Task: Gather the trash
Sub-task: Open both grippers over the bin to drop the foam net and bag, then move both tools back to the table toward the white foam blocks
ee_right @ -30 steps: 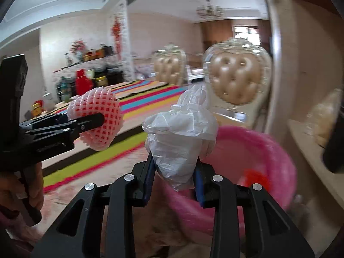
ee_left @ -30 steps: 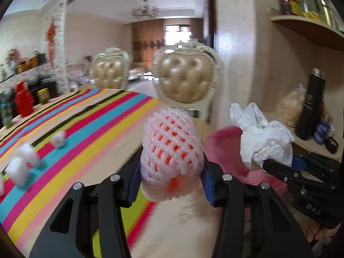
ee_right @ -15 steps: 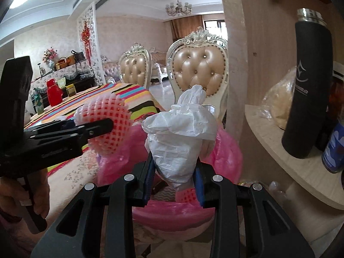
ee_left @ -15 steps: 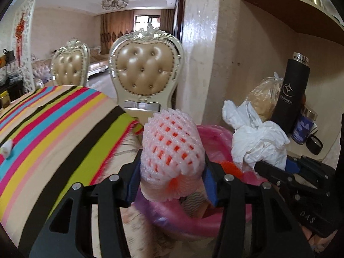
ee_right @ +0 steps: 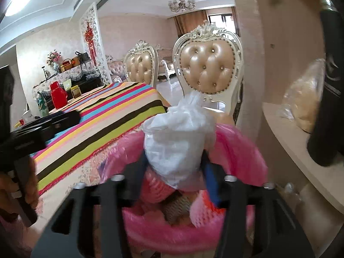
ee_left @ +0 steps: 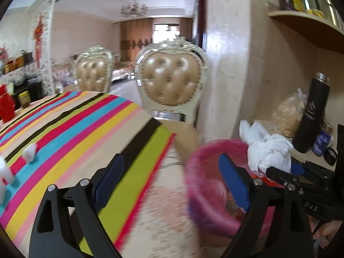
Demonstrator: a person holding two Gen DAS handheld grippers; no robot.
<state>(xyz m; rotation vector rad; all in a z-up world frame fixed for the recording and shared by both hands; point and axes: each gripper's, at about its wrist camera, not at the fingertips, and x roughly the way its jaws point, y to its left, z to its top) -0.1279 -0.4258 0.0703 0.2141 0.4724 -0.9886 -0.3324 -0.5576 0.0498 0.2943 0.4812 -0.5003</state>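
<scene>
Left tongs [ee_left: 169, 185] gaping wide, carrying nothing. Right tongs [ee_right: 172, 172] gripping white plastic wad [ee_right: 178, 142], hovering over pink-lined bin [ee_right: 253, 150]. White scraps [ee_left: 30, 150] lying on striped worktop [ee_left: 86, 129], awaiting pickup.

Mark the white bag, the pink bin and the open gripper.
White bag [ee_right: 176, 142]: right wrist view, on its crumpled middle between the fingers.
Pink bin [ee_right: 247, 148]: right wrist view, on its right rim.
Left gripper [ee_left: 169, 182]: left wrist view, midway between its spread blue-padded fingertips.
</scene>
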